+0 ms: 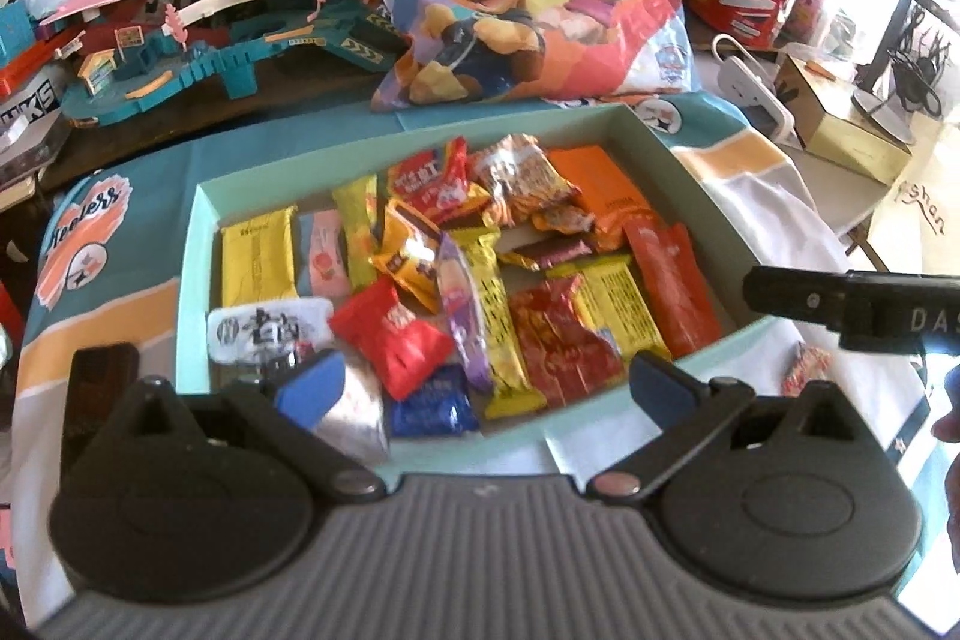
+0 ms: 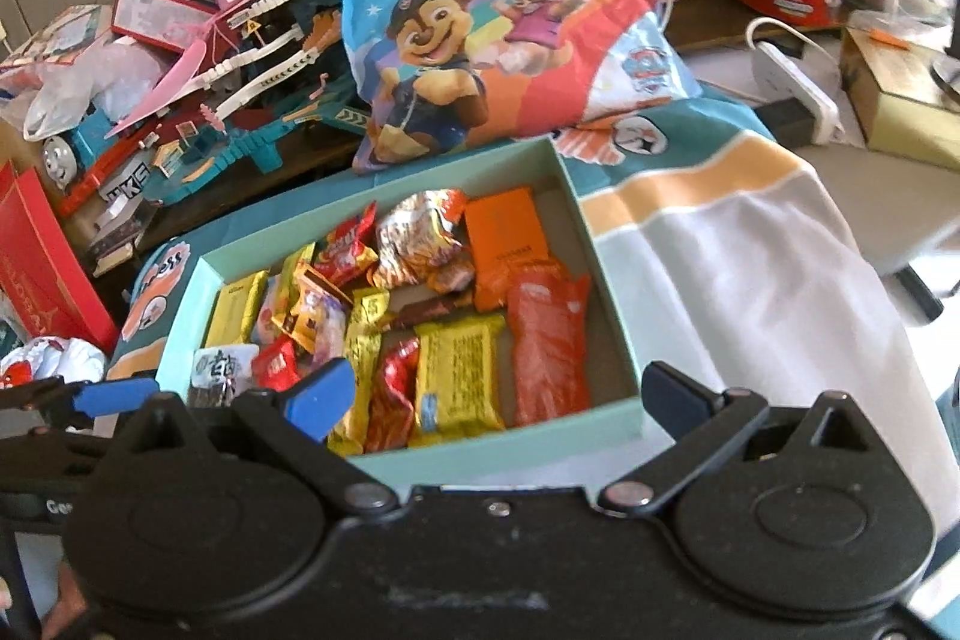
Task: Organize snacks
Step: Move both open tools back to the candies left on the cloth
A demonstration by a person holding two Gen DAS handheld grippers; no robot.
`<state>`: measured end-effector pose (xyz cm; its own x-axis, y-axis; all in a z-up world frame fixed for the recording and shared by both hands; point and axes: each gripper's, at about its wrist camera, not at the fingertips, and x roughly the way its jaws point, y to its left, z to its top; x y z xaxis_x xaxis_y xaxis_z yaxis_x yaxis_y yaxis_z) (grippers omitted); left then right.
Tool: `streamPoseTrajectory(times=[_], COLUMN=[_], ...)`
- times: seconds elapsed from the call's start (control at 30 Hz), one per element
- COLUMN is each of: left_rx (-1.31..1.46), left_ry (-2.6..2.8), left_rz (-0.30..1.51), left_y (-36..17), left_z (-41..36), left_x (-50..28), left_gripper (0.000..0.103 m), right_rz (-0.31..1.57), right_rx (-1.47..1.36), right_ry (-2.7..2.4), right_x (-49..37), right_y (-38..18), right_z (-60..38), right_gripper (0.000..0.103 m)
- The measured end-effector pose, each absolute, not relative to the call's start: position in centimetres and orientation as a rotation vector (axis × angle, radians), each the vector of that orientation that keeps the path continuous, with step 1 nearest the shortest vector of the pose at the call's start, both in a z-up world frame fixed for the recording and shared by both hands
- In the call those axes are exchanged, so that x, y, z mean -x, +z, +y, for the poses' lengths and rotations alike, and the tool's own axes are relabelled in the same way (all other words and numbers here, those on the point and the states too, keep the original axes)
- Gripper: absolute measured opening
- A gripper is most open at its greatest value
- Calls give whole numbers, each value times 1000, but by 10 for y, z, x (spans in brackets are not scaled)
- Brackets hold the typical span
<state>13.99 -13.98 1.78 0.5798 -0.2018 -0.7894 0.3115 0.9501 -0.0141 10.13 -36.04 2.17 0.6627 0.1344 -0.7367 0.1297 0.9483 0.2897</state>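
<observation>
Right, both tongs wide and empty: left gripper hangs over the near edge of the box, right gripper likewise over its near wall, nothing between the fingers of either. In the left view the right tool's black finger pokes in from the right above the cloth. Snacks sit in the mint box, packed loose and overlapping: yellow bars, a red pillow pack, an orange pack, a red-orange pouch along the right wall. One stray packet lies on the cloth outside the box, just right of it; looks unsorted, so the task is probably not finished. Big cartoon bag stands behind the box, toy track and clutter to the left. Risks: wrappers are slick and piled, so a pinch could grab two at once or skid off; low fingers could catch the thin box wall and shove or tip it on the loose cloth; both tools crowd the same near edge and could knock together.
</observation>
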Motion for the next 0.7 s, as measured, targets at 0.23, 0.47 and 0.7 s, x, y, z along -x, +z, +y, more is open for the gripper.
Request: streamPoseTrajectory(times=[0.23,0.47,0.7], left_rx=[-157,-184,-224], left_ry=[-326,-367,-472], left_rz=[964,1049,1124], left_y=[-4,-32,-60], left_z=[-139,-142,-154], left_x=[-99,-65,-31], left_gripper=[103,103,103], right_rz=[872,912,934], right_rx=[-369,-405,-457], right_ry=[-17,-65,-118], right_x=[-62,-31,2], right_y=[11,-10,-30], right_z=[-374,-389,-401], right_gripper=[103,103,103])
